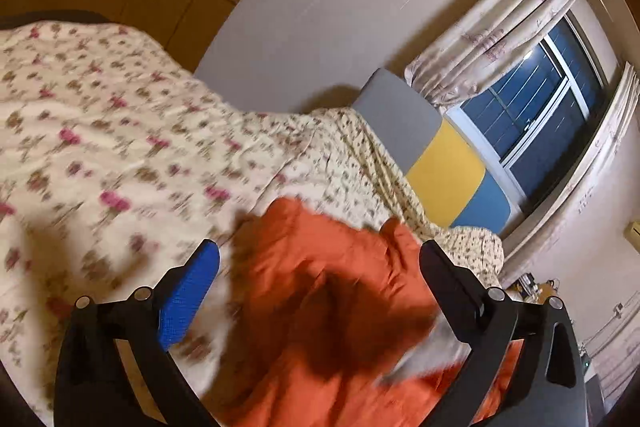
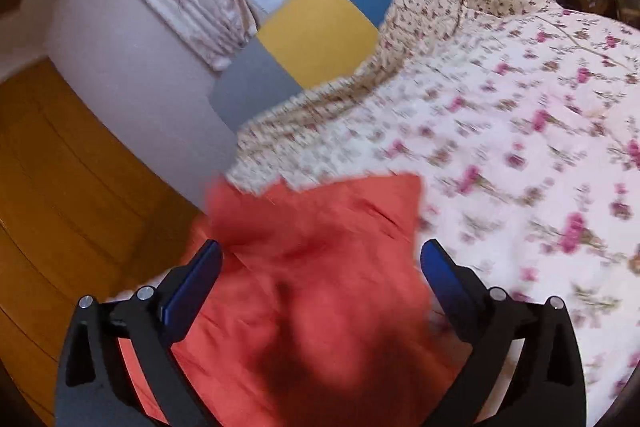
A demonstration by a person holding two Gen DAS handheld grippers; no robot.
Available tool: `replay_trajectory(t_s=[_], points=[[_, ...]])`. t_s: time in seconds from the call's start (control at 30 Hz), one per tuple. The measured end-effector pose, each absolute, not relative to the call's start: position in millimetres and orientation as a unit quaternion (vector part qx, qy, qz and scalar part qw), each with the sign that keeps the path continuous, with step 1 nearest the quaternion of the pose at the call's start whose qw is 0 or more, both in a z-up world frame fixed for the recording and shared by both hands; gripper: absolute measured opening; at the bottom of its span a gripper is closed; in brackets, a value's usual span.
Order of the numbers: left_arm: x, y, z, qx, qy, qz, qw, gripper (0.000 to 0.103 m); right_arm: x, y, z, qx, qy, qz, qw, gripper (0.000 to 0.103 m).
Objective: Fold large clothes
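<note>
Lower centre of both wrist views: orange garment (image 1: 328,291), bunched and blurred, lying on the floral bedspread (image 1: 100,147).

- Left gripper (image 1: 320,263): jaws spread wide, nothing gripped. Orange cloth sits between the fingers and runs out past the lower edge of the frame; the pads do not press on it.
- Right gripper (image 2: 322,261): jaws likewise wide apart, empty. The garment fills the gap between the fingers, its far edge a rough straight line just above the fingertips, with one corner toward centre right of the frame.
- Key relation: cloth lies directly ahead of and beneath both grippers, so neither hand looks nearer. Long axis cannot be told, since the cloth is crumpled and cut off by the frame.
- Judgement: cloth is lying free; the next grasp needs a clear edge or corner, and the far corner in the right view looks the easiest to find.
- Surroundings: grey, yellow and blue headboard (image 2: 312,39) beyond the bed, window (image 1: 536,115) with curtain (image 1: 496,23), wooden wardrobe (image 2: 68,179) at left of the right view. Nothing stands between grippers and garment.
</note>
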State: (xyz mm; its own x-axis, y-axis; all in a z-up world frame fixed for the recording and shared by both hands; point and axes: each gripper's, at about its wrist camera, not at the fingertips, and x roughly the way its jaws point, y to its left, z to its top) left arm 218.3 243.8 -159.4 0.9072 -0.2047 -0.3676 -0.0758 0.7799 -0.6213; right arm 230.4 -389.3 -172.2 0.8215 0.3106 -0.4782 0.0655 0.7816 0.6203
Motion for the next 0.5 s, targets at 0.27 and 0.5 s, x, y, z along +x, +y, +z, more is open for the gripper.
replay_trajectory(t_s=[0.27, 0.5], points=[[205, 216, -203, -0.279, 0.276, -0.091, 0.915, 0.099, 257, -381, -215, 0.344, 0.376, 0.107, 0.854, 0.098], [257, 172, -216, -0.223, 0.364, -0.104, 0.898, 0.095, 258, -372, -213, 0.327, 0.400, 0.113, 0.849, 0.056]])
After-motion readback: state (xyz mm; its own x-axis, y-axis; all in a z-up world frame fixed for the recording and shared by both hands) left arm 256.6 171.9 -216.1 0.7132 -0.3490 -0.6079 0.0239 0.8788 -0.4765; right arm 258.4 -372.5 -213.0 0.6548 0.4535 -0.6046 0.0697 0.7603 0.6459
